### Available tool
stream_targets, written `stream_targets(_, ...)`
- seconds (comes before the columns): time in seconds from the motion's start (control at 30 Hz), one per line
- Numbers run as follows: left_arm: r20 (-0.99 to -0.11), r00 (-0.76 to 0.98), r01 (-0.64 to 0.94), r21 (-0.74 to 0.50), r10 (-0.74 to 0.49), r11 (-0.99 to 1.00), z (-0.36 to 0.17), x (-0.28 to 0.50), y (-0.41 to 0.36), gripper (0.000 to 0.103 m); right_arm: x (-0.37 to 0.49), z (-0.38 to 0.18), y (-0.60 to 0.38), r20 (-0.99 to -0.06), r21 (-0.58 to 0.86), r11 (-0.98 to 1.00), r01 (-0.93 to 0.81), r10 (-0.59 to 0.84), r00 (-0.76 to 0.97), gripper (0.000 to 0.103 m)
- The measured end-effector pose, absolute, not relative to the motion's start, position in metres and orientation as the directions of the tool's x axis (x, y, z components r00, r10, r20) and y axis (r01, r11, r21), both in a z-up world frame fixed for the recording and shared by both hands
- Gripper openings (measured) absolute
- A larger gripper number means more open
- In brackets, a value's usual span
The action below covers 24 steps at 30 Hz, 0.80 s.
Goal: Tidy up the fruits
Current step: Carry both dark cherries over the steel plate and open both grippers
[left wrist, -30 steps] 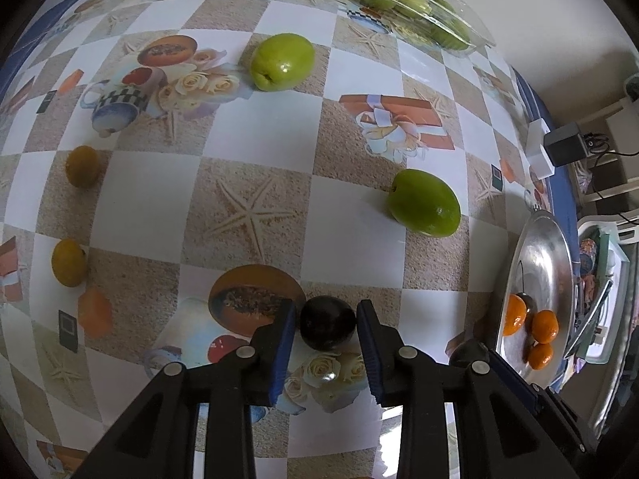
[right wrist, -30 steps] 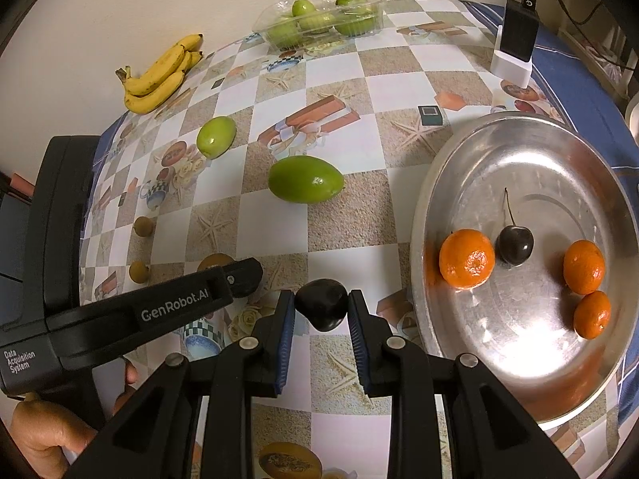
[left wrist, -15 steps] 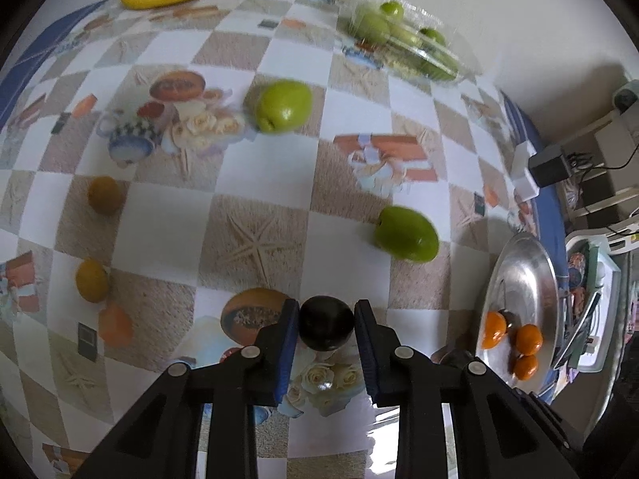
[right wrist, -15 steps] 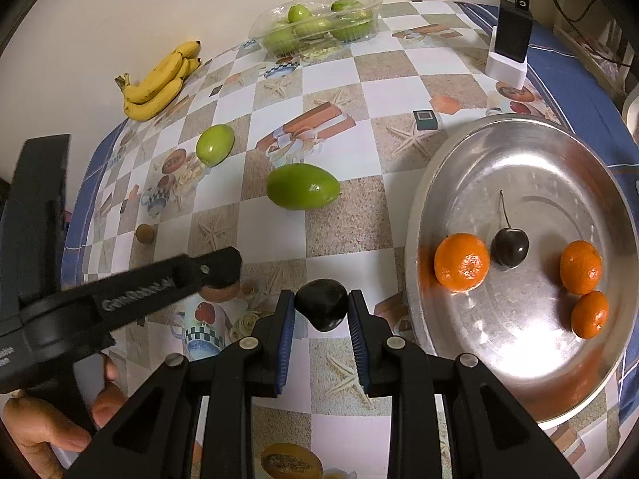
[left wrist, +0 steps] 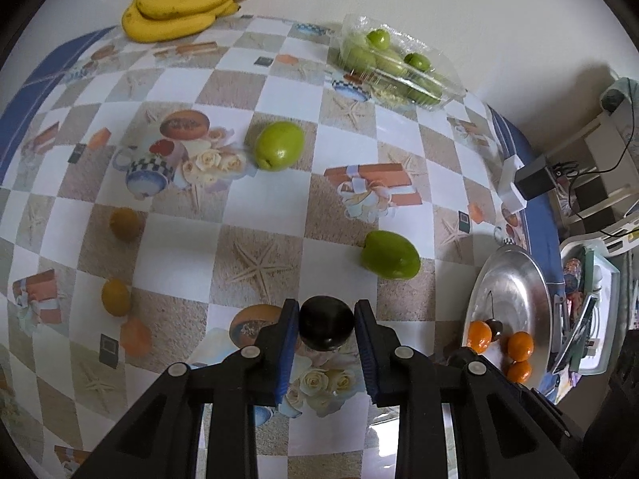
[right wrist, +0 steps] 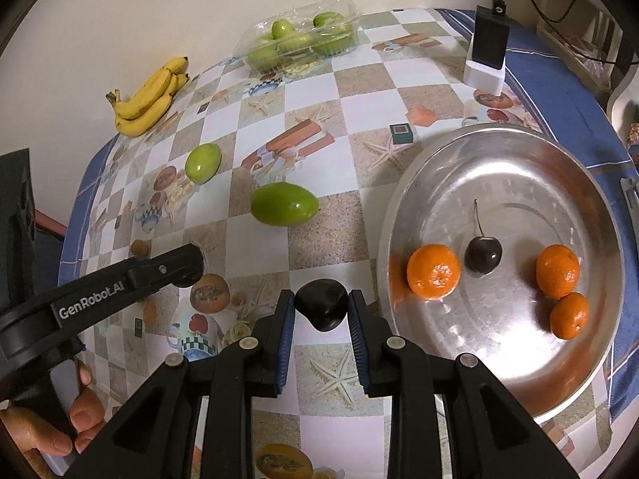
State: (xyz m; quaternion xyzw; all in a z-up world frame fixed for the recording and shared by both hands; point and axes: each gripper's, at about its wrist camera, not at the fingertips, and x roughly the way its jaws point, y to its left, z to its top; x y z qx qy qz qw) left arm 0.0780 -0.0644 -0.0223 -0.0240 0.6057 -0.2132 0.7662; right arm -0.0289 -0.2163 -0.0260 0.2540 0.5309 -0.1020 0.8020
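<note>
Both claws pinching a dark fruit each, above the bench.
We see the left claw (left wrist: 326,329) clamped on a dark fruit (left wrist: 327,328), and the right claw (right wrist: 321,311) clamped on another one (right wrist: 322,308) just beside the tray (right wrist: 519,151). Tray holds three oranges (right wrist: 433,270) and a cherry (right wrist: 483,254). Two green fruits (right wrist: 284,203) lie loose on the bench (right wrist: 359,111); bananas (right wrist: 149,97) and a clear punnet (right wrist: 299,40) sit at the far edge.

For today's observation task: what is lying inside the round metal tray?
The metal tray holds three oranges, the largest at its left side, and one dark cherry with a stem. The tray's near rim is hidden behind the right gripper.
</note>
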Motion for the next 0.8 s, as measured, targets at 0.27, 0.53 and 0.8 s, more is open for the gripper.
stream_targets(0.27,-0.905,0.215,0.344,-0.281,-0.367,0.896,-0.005,0.069,-0.078,0.03,-0.039,-0.016,-0.24,-0.9,0.267,0.831,0.488,0.034,0.435,0.028)
stream_targets(0.53,-0.897,0.239,0.432,-0.245,-0.372,0.868,0.007,0.048,-0.107,0.03,-0.053,-0.008,-0.271,-0.893,0.248,0.789,0.562,-0.039,0.448,0.028)
stream_targets(0.8,-0.888,0.23,0.523,-0.232,-0.398,0.82,0.008,0.026,-0.139,0.03,-0.066,-0.009,-0.3,-0.889,0.263,0.738,0.621,-0.065,0.453,0.028)
